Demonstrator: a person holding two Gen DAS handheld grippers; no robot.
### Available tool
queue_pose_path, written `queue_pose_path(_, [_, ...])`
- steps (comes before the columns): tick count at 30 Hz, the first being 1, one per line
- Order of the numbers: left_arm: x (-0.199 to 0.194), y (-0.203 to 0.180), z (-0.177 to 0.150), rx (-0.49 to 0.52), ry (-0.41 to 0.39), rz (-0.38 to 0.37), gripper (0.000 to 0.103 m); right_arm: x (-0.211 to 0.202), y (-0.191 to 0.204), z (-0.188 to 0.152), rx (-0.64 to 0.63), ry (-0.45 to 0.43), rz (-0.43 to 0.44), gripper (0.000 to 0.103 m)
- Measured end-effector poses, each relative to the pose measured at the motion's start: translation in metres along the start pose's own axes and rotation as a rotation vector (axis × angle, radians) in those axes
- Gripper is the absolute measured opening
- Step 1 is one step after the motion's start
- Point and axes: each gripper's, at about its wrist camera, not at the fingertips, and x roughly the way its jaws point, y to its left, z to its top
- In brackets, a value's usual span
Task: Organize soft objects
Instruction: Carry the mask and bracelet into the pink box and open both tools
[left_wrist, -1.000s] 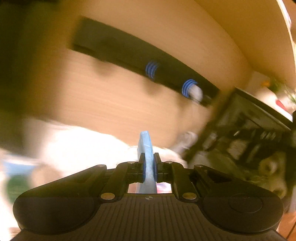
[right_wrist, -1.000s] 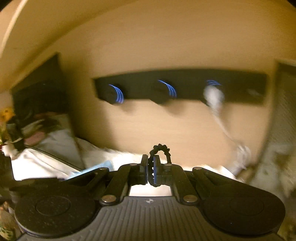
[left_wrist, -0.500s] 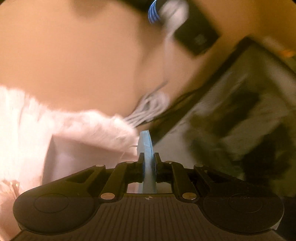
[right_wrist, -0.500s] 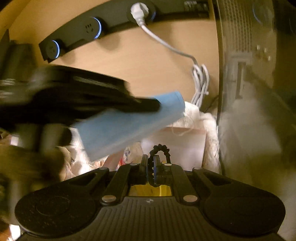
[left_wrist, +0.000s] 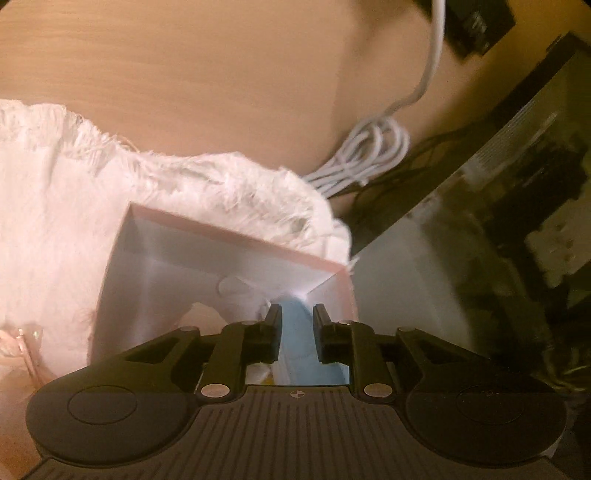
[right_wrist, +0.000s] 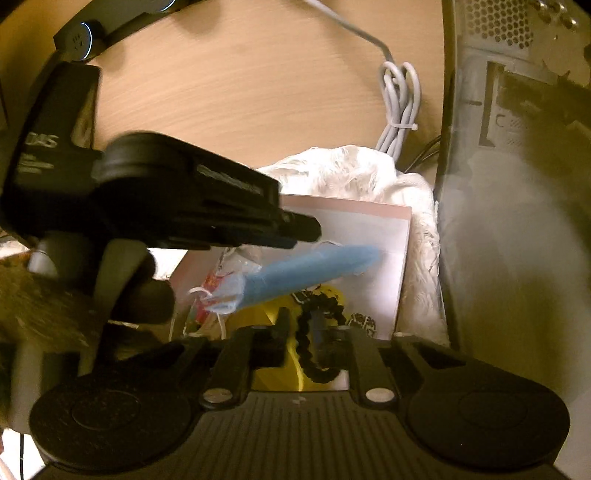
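Lt-blue face mask (right_wrist: 314, 273), blk hair tie (right_wrist: 317, 343), pink-rimmed wht box (left_wrist: 236, 240), wht fluffy cloth (left_wrist: 66, 177).

Both grippers have swung down from the wall to the box (left_wrist: 236, 254). The left gripper (left_wrist: 297, 314) has opened, releasing the blue mask (right_wrist: 314, 271); the right gripper (right_wrist: 304, 325) has loosened around the black band (right_wrist: 314, 354).

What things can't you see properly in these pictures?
- Box bottom, left wrist view: hidden by the left gripper body.
- Blue face mask: in the left view mostly hidden between the fingers; in the right view motion-blurred.
- Black beaded loop, right wrist view: lower end hidden behind the right gripper; contact with the fingers unclear.
- Small packets: blurred, unreadable.
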Motion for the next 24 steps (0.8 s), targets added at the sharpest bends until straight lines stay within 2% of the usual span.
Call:
queue_pose_path(1, [-0.007,0.001,0.0,-0.005,-0.018,-0.015,0.02,-0.004,0.0,0.0,0.004,-0.009,-0.002,0.041])
queue_pose_path(2, [-0.013,0.0,0.0,-0.005,-0.031,-0.03,0.02,-0.01,0.0,0.0,0.006,-0.028,0.003,0.057])
queue_pose_path(3, [-0.019,-0.001,0.001,-0.003,-0.047,-0.046,0.02,-0.016,0.001,0.0,0.005,-0.046,0.004,0.061])
queue_pose_path(6, [-0.041,-0.004,-0.001,-0.023,-0.084,-0.067,0.02,-0.036,0.006,0.002,-0.017,-0.089,0.01,0.061])
queue_pose_path(11, [-0.059,0.0,-0.009,-0.032,-0.049,-0.068,0.02,-0.056,0.009,0.008,0.005,-0.126,-0.03,0.062])
queue_pose_path(14, [-0.079,0.009,-0.013,-0.086,-0.151,-0.108,0.02,-0.063,0.008,0.015,0.062,-0.146,-0.051,0.062])
queue_pose_path(16, [-0.092,0.016,-0.012,-0.123,-0.182,-0.134,0.02,-0.067,0.005,0.02,0.113,-0.164,-0.042,0.062])
queue_pose_path(19, [-0.105,0.017,-0.013,-0.094,-0.165,-0.149,0.02,-0.068,0.004,0.027,0.163,-0.179,-0.025,0.062])
queue_pose_path(22, [-0.127,0.016,-0.02,-0.063,-0.23,-0.13,0.02,-0.054,0.008,0.037,0.192,-0.165,-0.001,0.062])
queue_pose_path(24, [-0.148,0.014,-0.029,-0.043,-0.277,-0.107,0.02,-0.032,0.015,0.043,0.205,-0.106,0.033,0.058])
